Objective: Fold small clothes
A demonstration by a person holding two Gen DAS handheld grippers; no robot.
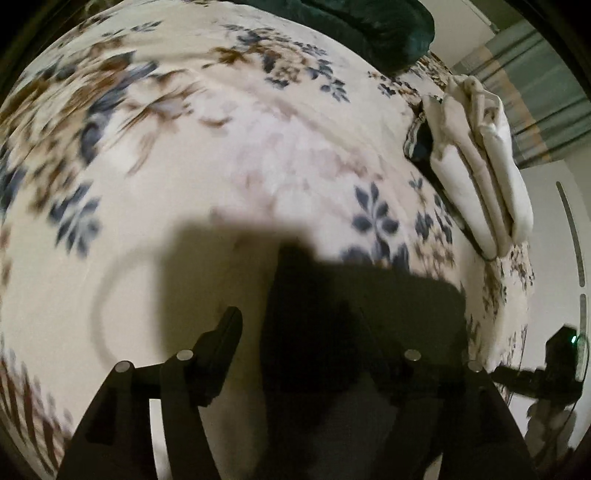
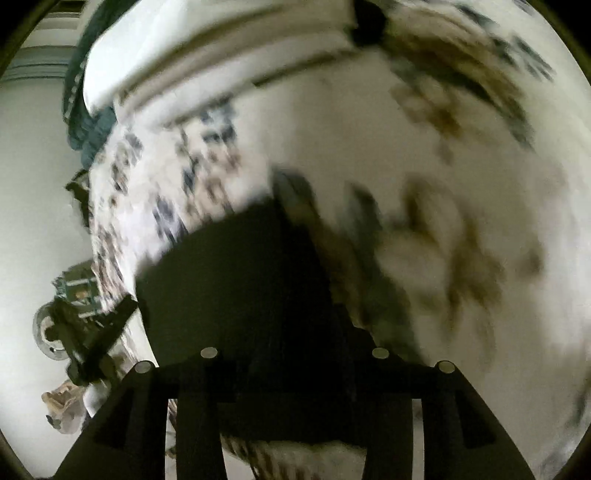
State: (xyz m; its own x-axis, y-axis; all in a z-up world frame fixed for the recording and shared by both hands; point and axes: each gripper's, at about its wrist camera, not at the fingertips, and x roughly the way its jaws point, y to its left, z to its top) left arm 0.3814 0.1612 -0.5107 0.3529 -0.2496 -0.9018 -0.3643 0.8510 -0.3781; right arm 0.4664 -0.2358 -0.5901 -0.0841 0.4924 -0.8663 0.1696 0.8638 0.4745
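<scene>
The left tongs (image 1: pixel 299 321) point steeply down at the bed with their jaws apart. The one finger (image 1: pixel 225 332) that shows stands clear of the dark garment (image 1: pixel 362 306), with a strip of shadowed bed cover between them. The other finger is lost against the black cloth. On the right tongs (image 2: pixel 295 314) both fingers are swallowed by that cloth (image 2: pixel 240 280), and I cannot tell whether they are parted, together or clamped on it.

The garment lies just ahead of both tongs, flat on the floral bed cover (image 1: pixel 192 155). In the left wrist view it is a broad dark slab, widest across the picture, with a narrower corner reaching away from the tongs. In the right wrist view its pale-backed edge climbs from lower left to a corner at upper right. Blur and shadow hide its outline, so its long axis is probably crosswise to the tongs, no firmer than that.

Further out, well apart from the garment, a pile of folded cream clothes (image 1: pixel 480 166) rests near the bed's far right edge, its folds running lengthwise along that edge. A dark green blanket (image 1: pixel 369 22) lies beyond it, and a striped curtain (image 1: pixel 535 92) hangs behind.
</scene>
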